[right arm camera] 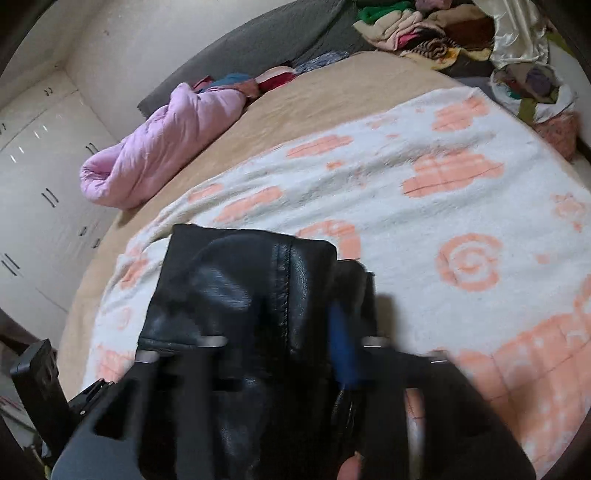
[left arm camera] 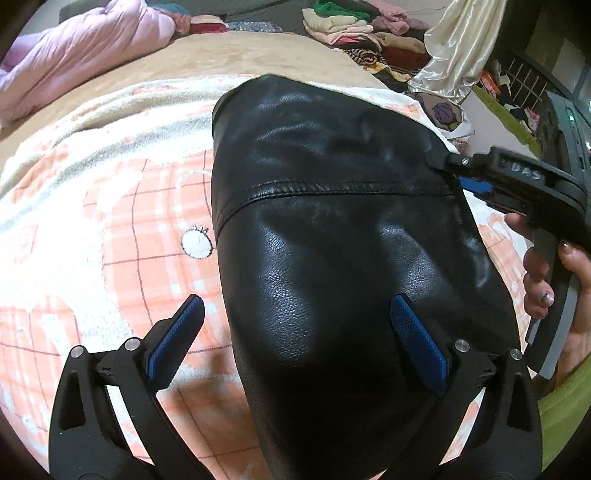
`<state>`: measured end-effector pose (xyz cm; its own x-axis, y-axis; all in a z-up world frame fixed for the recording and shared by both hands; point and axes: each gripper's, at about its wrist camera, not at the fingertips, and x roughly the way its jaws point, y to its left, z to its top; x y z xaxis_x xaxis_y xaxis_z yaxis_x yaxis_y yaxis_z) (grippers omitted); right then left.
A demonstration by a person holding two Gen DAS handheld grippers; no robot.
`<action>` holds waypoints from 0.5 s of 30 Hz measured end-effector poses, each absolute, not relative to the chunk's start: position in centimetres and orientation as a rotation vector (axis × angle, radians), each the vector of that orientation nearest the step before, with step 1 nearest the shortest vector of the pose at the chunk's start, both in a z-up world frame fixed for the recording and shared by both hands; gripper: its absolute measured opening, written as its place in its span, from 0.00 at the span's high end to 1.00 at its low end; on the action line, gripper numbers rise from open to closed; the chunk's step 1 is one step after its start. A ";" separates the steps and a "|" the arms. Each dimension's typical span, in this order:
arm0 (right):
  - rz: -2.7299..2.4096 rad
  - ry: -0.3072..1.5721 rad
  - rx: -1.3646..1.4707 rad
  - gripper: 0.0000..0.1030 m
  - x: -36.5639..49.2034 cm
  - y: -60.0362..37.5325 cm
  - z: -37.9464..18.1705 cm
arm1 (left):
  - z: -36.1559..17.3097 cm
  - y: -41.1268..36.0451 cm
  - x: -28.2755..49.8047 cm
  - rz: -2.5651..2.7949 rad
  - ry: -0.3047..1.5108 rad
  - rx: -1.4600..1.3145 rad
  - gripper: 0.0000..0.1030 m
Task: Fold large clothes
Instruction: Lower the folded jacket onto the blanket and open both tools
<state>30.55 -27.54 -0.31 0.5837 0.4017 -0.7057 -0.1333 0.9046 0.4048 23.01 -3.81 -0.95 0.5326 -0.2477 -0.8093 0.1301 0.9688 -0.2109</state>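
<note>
A black leather garment (left arm camera: 332, 221) lies folded on a white and orange blanket (left arm camera: 110, 206) on the bed. My left gripper (left arm camera: 295, 339) is open just above the garment's near end, one blue pad (left arm camera: 173, 339) over the blanket, the other over the leather. My right gripper (left arm camera: 443, 162) shows at the right in the left wrist view, pinching the garment's right edge near a seam. In the right wrist view the garment (right arm camera: 236, 295) fills the space between my blurred fingers (right arm camera: 343, 354), and the right gripper (right arm camera: 288, 332) looks closed on its edge.
A pink quilt (left arm camera: 74, 51) lies at the bed's far left on a tan sheet (left arm camera: 240, 55). Piles of clothes (left arm camera: 354, 29) and a cream satin cloth (left arm camera: 458, 40) sit beyond the bed. White cupboards (right arm camera: 40, 177) stand at the left.
</note>
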 end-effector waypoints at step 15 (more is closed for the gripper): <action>0.287 0.961 0.444 0.76 30.2 -31.1 -3.6 | -1.9 -4.3 22.8 -0.299 1.001 -0.188 0.09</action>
<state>30.22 -31.13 -3.59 0.5452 0.4258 -0.7221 -0.0403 0.8737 0.4848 22.80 -4.29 -1.90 0.5033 -0.3318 -0.7979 0.1604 0.9432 -0.2910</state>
